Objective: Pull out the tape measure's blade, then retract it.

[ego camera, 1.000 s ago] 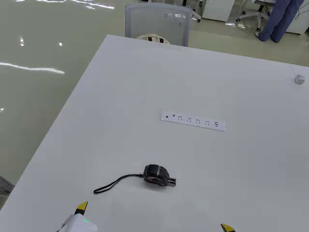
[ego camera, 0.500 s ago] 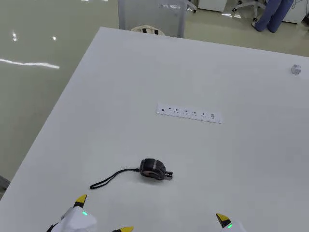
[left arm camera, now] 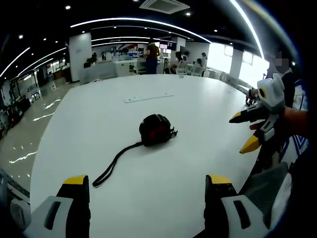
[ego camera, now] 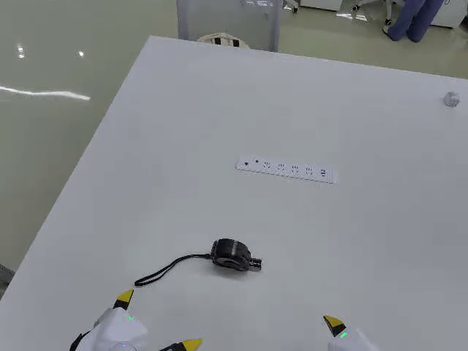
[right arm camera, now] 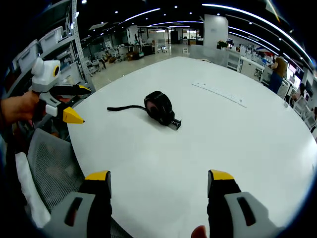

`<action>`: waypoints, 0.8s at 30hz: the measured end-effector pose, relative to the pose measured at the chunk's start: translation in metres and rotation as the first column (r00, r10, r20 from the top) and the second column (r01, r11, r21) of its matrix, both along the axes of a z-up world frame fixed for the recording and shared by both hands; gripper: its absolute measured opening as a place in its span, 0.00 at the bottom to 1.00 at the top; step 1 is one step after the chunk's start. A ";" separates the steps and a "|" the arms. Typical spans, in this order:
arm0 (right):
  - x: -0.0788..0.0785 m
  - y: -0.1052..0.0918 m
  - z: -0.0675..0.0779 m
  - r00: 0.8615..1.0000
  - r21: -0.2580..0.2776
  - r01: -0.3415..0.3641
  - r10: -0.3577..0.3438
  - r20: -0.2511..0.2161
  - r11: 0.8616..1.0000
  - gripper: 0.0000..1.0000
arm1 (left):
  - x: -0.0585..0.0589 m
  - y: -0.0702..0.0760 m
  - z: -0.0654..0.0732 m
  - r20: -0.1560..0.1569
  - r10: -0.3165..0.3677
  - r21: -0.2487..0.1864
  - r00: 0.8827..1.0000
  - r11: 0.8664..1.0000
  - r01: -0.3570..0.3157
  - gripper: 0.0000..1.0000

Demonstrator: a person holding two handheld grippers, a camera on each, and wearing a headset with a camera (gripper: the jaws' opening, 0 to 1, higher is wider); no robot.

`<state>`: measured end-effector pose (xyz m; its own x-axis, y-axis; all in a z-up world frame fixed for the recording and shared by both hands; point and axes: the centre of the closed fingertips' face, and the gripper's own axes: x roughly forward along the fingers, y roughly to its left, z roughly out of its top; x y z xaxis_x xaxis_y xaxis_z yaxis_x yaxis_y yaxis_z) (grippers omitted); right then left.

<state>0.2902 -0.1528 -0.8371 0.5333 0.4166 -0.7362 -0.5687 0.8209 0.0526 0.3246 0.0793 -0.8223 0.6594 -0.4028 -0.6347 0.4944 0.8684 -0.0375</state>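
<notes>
A: Which step is marked?
B: Approach, it is judged. Nothing is gripped and the blade is not pulled out yet. The left gripper [left arm camera: 147, 179] is held with jaws wide apart, empty. The right gripper [right arm camera: 159, 176] is the same, apart and empty.

A: Where is the tape [ego camera: 232, 255] placed?
B: On the table [ego camera: 365, 241], near the front edge, between the two grippers and ahead of both. It is touched by neither. A power strip [ego camera: 285, 169] is seen well behind it.

A: How is the heading noted?
B: In the head view the long axis is laid roughly left to right. The hook [ego camera: 258, 265] end is pointed right, a bit toward the near edge. The strap [ego camera: 164, 270] is trailed left toward the left gripper. Whether it lies flat or on edge cannot be told.

A: What is needed next?
B: Likely the case is to be clamped by the left gripper and the hook pinched by the right, then drawn along that axis. The hook is small, so a fine pinch is called for.
</notes>
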 end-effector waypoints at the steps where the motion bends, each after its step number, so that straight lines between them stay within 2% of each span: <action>1: 0.001 0.001 0.000 1.000 0.000 -0.003 0.003 0.000 1.000 0.82 | 0.001 -0.001 -0.001 -0.001 -0.003 0.001 1.000 1.000 0.003 0.94; 24: 0.015 0.005 -0.005 0.999 -0.007 -0.032 0.032 -0.006 0.999 0.82 | 0.019 -0.015 -0.007 -0.004 -0.065 0.013 0.998 0.998 0.065 0.94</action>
